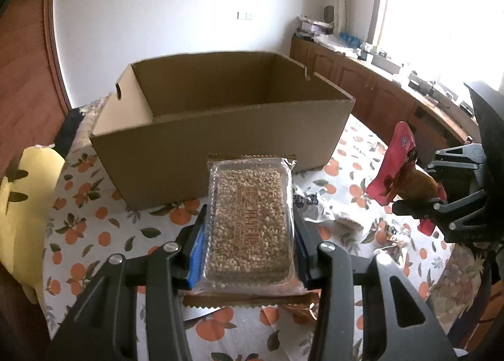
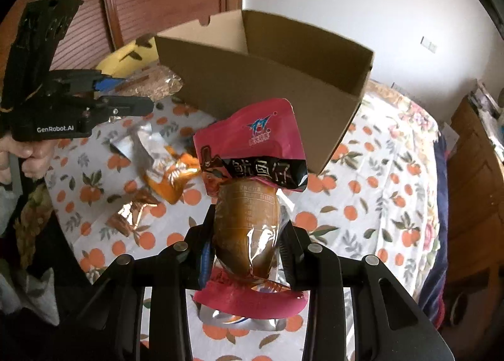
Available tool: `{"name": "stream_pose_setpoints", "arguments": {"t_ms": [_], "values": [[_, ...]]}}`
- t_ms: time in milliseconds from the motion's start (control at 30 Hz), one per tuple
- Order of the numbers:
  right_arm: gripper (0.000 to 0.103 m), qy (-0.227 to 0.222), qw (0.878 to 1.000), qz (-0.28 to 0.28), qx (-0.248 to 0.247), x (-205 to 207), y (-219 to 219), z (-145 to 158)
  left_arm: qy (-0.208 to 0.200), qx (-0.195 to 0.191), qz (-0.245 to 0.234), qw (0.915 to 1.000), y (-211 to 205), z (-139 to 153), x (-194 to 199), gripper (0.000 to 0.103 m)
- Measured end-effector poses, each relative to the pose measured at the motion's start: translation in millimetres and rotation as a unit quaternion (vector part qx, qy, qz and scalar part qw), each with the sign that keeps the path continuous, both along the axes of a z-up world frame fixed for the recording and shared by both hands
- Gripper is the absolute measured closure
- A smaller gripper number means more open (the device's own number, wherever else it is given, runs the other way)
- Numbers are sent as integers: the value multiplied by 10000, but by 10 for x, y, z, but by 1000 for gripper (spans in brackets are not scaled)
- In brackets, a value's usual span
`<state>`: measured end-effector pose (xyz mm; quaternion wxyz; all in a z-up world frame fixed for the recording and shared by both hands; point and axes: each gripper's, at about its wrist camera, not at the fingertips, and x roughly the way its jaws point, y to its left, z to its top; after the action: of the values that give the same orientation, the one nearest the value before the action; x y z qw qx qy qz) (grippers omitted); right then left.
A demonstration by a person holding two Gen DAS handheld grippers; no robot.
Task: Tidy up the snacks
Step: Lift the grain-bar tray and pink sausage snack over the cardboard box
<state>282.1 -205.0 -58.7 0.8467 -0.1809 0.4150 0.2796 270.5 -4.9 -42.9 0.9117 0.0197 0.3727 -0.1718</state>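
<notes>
My left gripper (image 1: 250, 235) is shut on a clear pack of puffed-grain bar (image 1: 249, 222), held flat just in front of an open cardboard box (image 1: 220, 127). My right gripper (image 2: 245, 235) is shut on a pink and black squid snack pouch (image 2: 252, 171), held upright above the table, near the box (image 2: 283, 83). The right gripper with its pouch (image 1: 397, 165) shows at the right of the left wrist view. The left gripper (image 2: 126, 96) shows at the left of the right wrist view.
The round table has an orange-print cloth (image 2: 378, 197). Loose snack packets lie on it: an orange one (image 2: 170, 181), a silver one (image 2: 138, 143), a bronze one (image 2: 129, 216). A yellow plush (image 1: 22, 203) sits at the left. Wooden cabinets (image 1: 378, 90) line the wall.
</notes>
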Motion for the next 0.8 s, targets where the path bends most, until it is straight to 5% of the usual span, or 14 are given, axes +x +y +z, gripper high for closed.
{"name": "stream_pose_setpoints", "arguments": {"t_ms": [800], "values": [[69,-657,9969,-218,369,243,88,509,-503,41,74,9987,59,491,255,58]]}}
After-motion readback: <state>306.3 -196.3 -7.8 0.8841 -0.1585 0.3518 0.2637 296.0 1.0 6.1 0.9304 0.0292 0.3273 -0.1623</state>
